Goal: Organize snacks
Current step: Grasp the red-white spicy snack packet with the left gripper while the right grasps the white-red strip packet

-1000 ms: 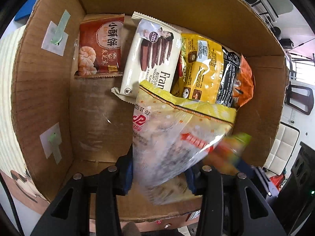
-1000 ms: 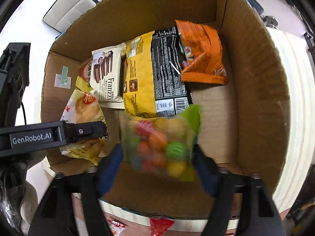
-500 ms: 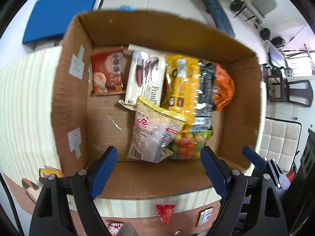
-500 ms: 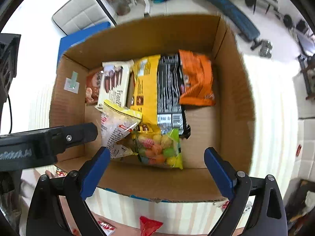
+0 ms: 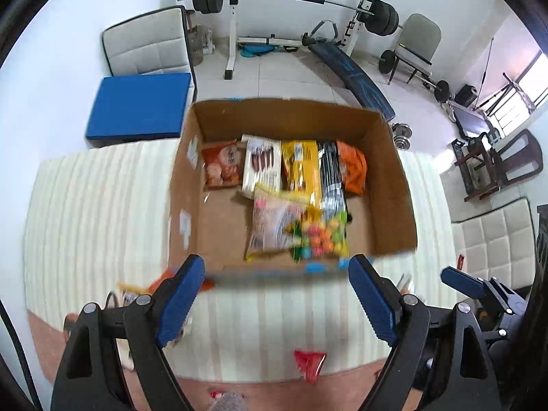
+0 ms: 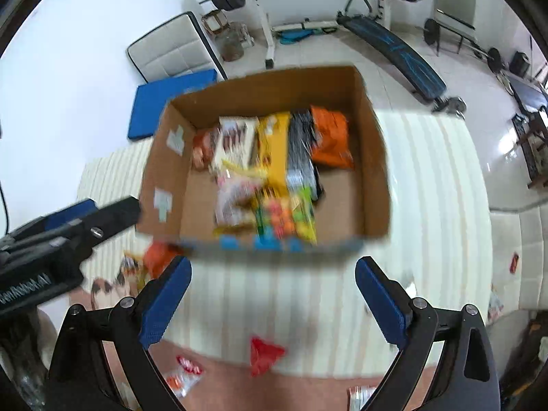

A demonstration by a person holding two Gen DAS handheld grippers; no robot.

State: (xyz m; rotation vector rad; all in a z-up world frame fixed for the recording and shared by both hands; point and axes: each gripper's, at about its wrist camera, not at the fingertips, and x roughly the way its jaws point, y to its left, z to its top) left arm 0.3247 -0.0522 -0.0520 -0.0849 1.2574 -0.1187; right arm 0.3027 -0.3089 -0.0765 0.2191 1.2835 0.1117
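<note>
**A:** Both your grippers are empty now. A second ago the left gripper (image 5: 275,294) pinched the pale crinkly bag and the right gripper (image 6: 272,294) held the candy bag; now both sets of fingers stand spread wide with nothing between them, lifted clear above the cardboard box (image 5: 394,185).

**B:** So both drops landed?

**A:** Yes — the pale bag (image 5: 270,222) lies on the box floor near the front wall, and the bag of coloured candy balls (image 5: 320,233) sits touching it at its 3 o'clock side. That is two more snacks packed.

**B:** What else is in there?

**A:** A row along the back: a red packet (image 5: 222,167), a white wafer packet (image 5: 260,164), a glossy yellow bag (image 5: 303,167), a black one and a puffy orange bag (image 5: 352,167). All soft film pouches, slippery and crushable; the box is stiff corrugated card.

**B:** Anything left outside?

**A:** You still have a small red packet (image 5: 308,364) on the striped cloth of the counter at 6 o'clock from the box, and blurred orange wrappers (image 6: 157,257) at its 7 o'clock corner.
</note>
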